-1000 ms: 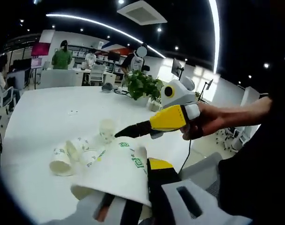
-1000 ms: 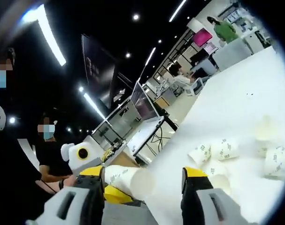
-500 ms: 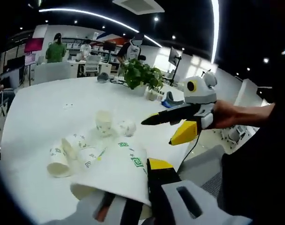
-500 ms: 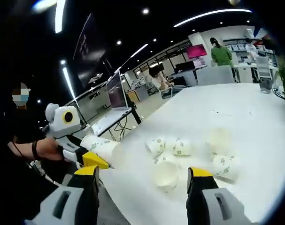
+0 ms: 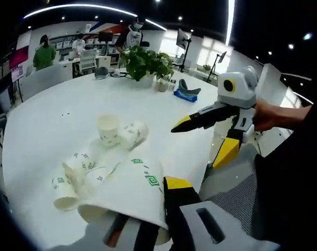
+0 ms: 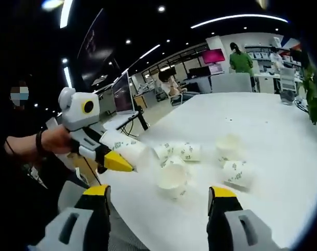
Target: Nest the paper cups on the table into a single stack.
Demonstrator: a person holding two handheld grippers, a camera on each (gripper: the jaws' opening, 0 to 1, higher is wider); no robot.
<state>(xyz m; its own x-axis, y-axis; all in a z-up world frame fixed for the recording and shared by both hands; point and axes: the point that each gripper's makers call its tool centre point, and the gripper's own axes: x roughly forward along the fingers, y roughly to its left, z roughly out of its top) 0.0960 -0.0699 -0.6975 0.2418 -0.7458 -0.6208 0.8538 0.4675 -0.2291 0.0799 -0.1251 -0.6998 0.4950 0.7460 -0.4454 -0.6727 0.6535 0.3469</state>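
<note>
My left gripper [image 5: 140,206] is shut on a large white paper cup [image 5: 128,194] with green print, lying sideways across its jaws. Beyond it on the white table [image 5: 54,117] one cup stands upright [image 5: 108,129], another lies beside it [image 5: 134,134], and a cluster lies nearer left [image 5: 74,170]. My right gripper [image 5: 194,146] hangs open off the table's right edge. In the right gripper view my right gripper [image 6: 159,196] is open with nothing between its jaws. The left gripper [image 6: 128,160] holds its cup [image 6: 126,150] at the left, with several loose cups [image 6: 172,179] past it.
A potted plant [image 5: 145,60] and a blue object [image 5: 184,94] stand at the table's far side. A grey chair [image 5: 234,191] is by the near edge. People stand at desks in the background [image 6: 241,58]. A hand [image 5: 276,114] holds the right gripper.
The right gripper has drawn back from the held cup to the right, off the table's edge, and rolled with its jaws apart. The left gripper still holds its cup.
</note>
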